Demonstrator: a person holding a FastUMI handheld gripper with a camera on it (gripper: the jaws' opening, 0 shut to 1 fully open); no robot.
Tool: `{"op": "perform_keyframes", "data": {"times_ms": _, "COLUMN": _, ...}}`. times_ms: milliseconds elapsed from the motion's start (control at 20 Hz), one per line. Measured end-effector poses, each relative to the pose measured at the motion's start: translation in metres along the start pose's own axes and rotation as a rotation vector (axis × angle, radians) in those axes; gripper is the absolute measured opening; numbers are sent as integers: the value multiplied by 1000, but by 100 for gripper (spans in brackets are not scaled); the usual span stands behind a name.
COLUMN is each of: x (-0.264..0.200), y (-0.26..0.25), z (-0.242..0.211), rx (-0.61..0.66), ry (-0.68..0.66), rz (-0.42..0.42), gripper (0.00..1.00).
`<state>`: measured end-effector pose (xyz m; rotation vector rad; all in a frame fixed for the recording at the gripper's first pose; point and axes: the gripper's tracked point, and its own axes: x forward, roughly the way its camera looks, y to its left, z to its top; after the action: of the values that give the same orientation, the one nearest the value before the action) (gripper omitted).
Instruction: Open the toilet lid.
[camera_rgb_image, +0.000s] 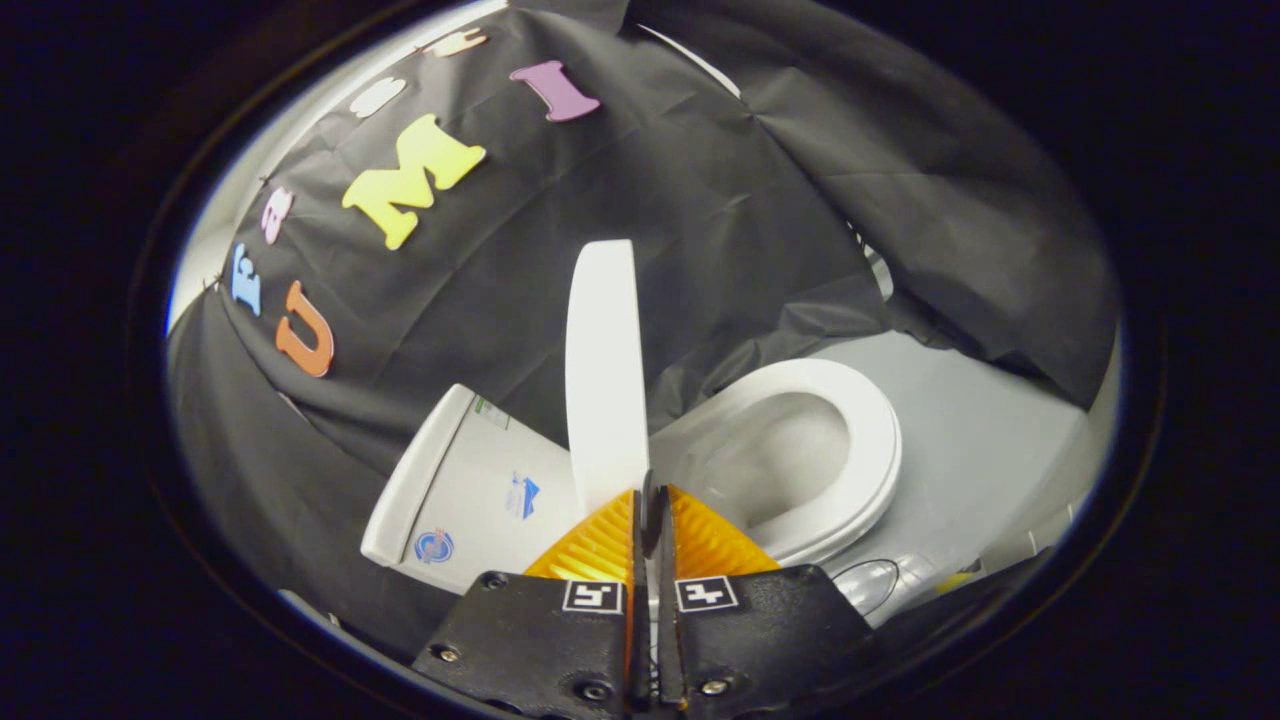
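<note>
My gripper has its two orange ribbed fingers drawn nearly together, pinching the lower edge of the raised white plastic toilet lid, which seems clamped edge-on between them, though the contact itself is hidden. Beyond the fingers lie the white oval seat ring and the white cistern.

This was a mock bathroom set up in a booth: a white toilet stood on a pale grey floor, black cloth draped close behind it.
</note>
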<state>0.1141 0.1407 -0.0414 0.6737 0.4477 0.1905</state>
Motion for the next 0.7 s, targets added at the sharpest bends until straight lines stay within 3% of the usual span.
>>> {"op": "perform_keyframes", "data": {"times_ms": 700, "x": -4, "y": 55, "z": -9, "rx": -138, "ry": -23, "rz": 8, "gripper": 11}}
